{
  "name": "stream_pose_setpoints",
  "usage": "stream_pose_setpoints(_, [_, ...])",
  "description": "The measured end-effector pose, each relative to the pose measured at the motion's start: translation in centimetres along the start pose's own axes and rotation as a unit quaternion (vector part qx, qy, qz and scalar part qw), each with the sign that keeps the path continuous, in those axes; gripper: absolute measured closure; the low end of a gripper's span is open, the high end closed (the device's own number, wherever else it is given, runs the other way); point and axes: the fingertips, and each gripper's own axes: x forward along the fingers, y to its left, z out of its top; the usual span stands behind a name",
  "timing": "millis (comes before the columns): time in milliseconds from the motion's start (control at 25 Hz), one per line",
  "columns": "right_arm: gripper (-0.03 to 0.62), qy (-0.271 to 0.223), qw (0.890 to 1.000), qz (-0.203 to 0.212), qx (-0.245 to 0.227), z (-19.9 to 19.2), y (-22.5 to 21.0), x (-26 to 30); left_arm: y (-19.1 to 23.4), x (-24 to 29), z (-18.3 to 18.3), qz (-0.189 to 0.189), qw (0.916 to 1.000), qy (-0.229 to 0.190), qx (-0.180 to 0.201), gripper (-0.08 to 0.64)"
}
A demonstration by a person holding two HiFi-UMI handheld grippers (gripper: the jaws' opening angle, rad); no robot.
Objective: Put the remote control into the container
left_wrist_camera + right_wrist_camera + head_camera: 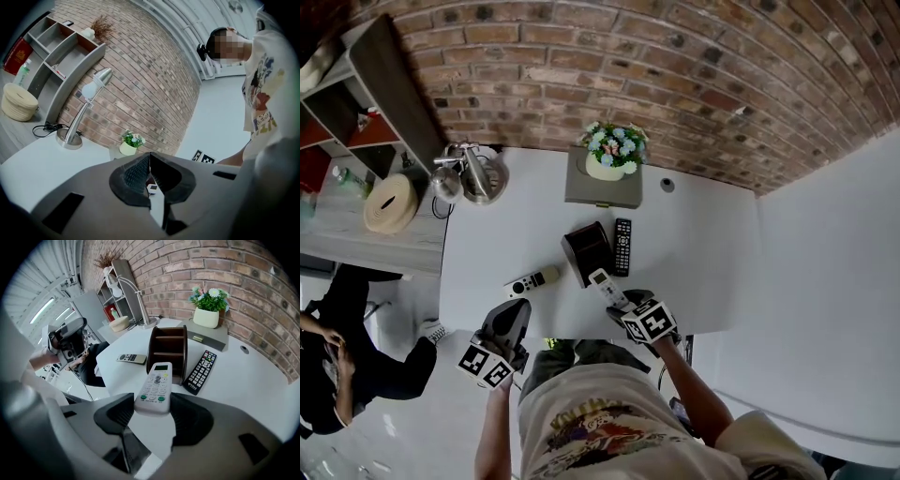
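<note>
my right gripper (153, 416) is clamped on the white remote (154, 387), holding it above the table (243, 376) just in front of the brown container (168, 352). my left gripper (150, 176) is closed, empty.

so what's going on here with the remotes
A person works at a white table with a hand-held gripper in each hand. The right hand-held gripper is shut on a white remote, held just in front of the dark brown container, not yet in it. The left hand-held gripper is shut and empty, near the table's edge. A black remote lies beside the container, and a grey remote on its other side.
</note>
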Motion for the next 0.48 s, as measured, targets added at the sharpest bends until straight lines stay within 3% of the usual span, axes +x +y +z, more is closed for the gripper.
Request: stream_pose_setpoints(480, [0.345, -0.023, 0.998, 0.022, 0.051, 2.9, -0.3, 0.2, 0.6, -1.2, 0.4, 0.011, 0.9999, -0.012, -0.003, 0.552])
